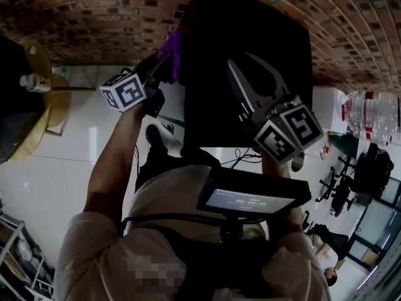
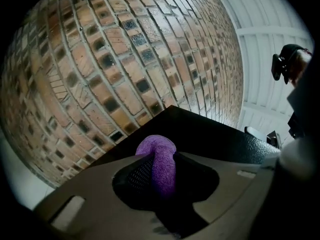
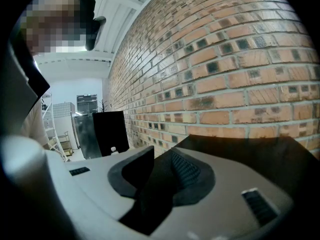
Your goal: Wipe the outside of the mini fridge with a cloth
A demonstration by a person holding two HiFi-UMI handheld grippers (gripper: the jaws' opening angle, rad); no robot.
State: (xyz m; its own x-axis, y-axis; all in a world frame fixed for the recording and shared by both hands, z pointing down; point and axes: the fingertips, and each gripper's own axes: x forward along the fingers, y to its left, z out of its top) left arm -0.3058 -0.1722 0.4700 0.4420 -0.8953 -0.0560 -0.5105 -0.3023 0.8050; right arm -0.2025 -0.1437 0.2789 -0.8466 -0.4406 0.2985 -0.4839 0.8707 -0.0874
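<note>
The mini fridge is the black box in the upper middle of the head view, and it stands against the brick wall. The left gripper is at the fridge's upper left edge, with its jaws closed on the purple cloth. A fold of the cloth sticks out past the jaw tips. The right gripper is in front of the fridge in the middle of the frame, its jaws a little apart, with nothing held between them
</note>
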